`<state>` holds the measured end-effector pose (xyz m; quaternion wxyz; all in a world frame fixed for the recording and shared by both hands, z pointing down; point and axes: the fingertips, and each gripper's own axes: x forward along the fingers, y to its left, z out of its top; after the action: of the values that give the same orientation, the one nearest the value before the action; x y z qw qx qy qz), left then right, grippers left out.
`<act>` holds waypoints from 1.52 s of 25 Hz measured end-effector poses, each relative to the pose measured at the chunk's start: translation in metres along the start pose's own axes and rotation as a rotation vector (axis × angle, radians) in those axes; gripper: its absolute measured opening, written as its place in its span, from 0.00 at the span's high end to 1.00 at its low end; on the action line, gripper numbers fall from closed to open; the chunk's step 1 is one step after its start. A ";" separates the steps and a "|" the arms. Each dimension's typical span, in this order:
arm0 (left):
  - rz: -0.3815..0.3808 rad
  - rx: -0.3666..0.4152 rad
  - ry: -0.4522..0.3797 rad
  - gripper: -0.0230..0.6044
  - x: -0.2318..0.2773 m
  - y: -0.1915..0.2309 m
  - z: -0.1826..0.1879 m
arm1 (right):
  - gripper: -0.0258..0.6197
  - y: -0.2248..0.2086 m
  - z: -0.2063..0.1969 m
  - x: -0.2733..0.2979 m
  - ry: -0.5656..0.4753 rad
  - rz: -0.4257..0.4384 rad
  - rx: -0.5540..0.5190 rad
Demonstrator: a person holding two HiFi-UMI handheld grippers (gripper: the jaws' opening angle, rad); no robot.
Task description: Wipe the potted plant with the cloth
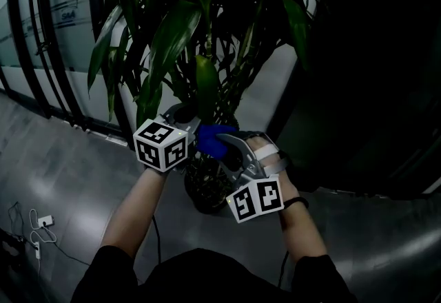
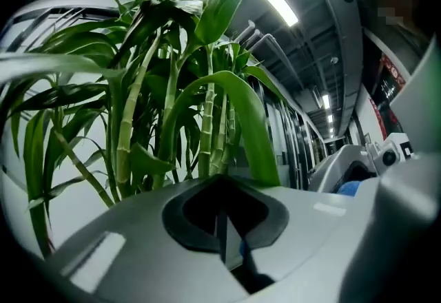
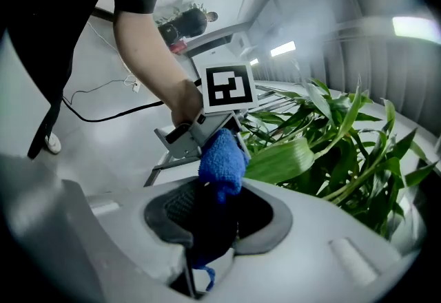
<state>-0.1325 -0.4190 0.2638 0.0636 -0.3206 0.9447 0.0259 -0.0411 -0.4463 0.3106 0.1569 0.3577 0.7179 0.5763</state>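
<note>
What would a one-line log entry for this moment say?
left gripper: jaws together, beside leaf | right gripper: jaws shut on cloth | cloth: by leaf, between grippers

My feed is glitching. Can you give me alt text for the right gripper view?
The right gripper is shut on a blue cloth, whose bunched end pokes up beside a broad green leaf of the potted plant. Just behind, a person's hand holds the left gripper, topped by its marker cube.

cloth (image 3: 222,160): blue, fuzzy terry | leaves (image 1: 205,88): smooth, glossy | floor (image 1: 62,184): grey, slight sheen, perhaps sealed concrete
</note>
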 end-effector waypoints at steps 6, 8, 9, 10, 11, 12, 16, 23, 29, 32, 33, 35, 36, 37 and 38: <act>0.025 0.003 0.003 0.95 -0.010 -0.003 -0.018 | 0.79 0.027 -0.013 -0.003 -0.001 0.041 0.063; 0.036 0.009 0.011 0.95 -0.014 -0.004 -0.021 | 0.79 0.032 -0.017 -0.005 -0.006 0.048 0.086; 0.042 0.018 0.016 0.95 -0.015 -0.004 -0.022 | 0.79 0.034 -0.018 -0.006 -0.009 0.051 0.097; 0.049 0.027 0.021 0.95 -0.017 -0.004 -0.023 | 0.79 0.036 -0.019 -0.007 -0.013 0.055 0.107; 0.055 0.034 0.026 0.95 -0.019 -0.005 -0.025 | 0.79 0.039 -0.021 -0.008 -0.016 0.060 0.116; 0.062 0.037 0.029 0.95 -0.020 -0.005 -0.027 | 0.79 0.042 -0.022 -0.009 -0.018 0.067 0.126; 0.091 0.021 0.036 0.95 -0.029 -0.007 -0.036 | 0.79 0.057 -0.023 -0.010 -0.028 0.103 0.158; 0.138 0.025 0.051 0.95 -0.042 -0.011 -0.044 | 0.79 0.064 -0.021 -0.017 -0.060 0.121 0.163; 0.178 0.065 0.038 0.95 -0.060 -0.014 -0.043 | 0.79 0.064 -0.011 -0.021 -0.129 0.115 0.205; 0.191 0.087 0.060 0.95 -0.075 -0.014 -0.053 | 0.79 0.064 -0.003 -0.018 -0.185 0.086 0.277; 0.200 0.092 0.079 0.95 -0.083 -0.010 -0.058 | 0.79 0.064 0.000 -0.014 -0.199 0.072 0.309; 0.218 0.108 0.119 0.95 -0.100 0.002 -0.068 | 0.79 0.064 0.010 -0.006 -0.222 0.047 0.370; 0.228 0.114 0.129 0.95 -0.108 0.009 -0.070 | 0.79 0.063 0.015 -0.003 -0.228 0.035 0.389; 0.238 0.113 0.128 0.95 -0.115 0.016 -0.071 | 0.79 0.061 0.019 -0.001 -0.230 0.022 0.398; 0.246 0.104 0.119 0.95 -0.121 0.024 -0.071 | 0.79 0.058 0.023 0.000 -0.226 0.005 0.397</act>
<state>-0.0588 -0.3336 0.3507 0.0206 -0.1996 0.9791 -0.0347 -0.0074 -0.4251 0.3589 0.1615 0.4458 0.7939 0.3805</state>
